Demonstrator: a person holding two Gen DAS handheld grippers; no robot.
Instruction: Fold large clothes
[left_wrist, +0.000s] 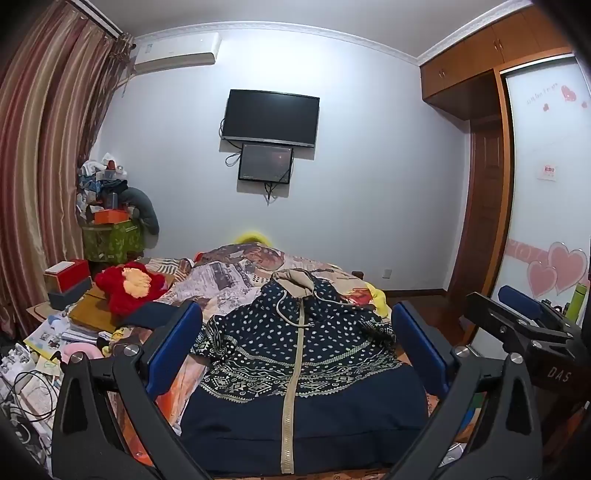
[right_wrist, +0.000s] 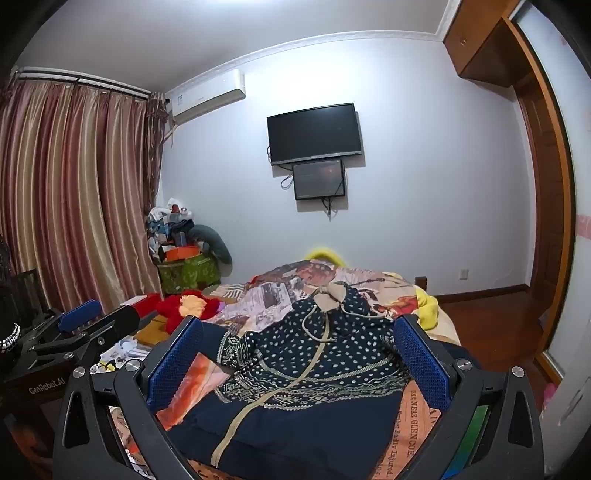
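A navy hooded jacket (left_wrist: 303, 373) with white dots, patterned bands and a beige zipper lies face up on the bed (left_wrist: 236, 273), its hem toward me and its beige hood (left_wrist: 295, 282) at the far end. In the left wrist view my left gripper (left_wrist: 295, 347) hovers open above the hem, blue pads wide apart with nothing between them. The right gripper (left_wrist: 517, 314) shows at that view's right edge. From the right wrist, the jacket (right_wrist: 295, 398) lies below my open right gripper (right_wrist: 295, 362), and the left gripper (right_wrist: 79, 319) appears at far left.
A red plush toy (left_wrist: 129, 288), boxes, papers and cables crowd the bed's left side. A stacked pile with a green box (left_wrist: 110, 240) stands in the far corner by the curtains (left_wrist: 48, 166). A wardrobe (left_wrist: 546, 177) lines the right wall. Yellow fabric (right_wrist: 426, 306) sits at the bed's far right.
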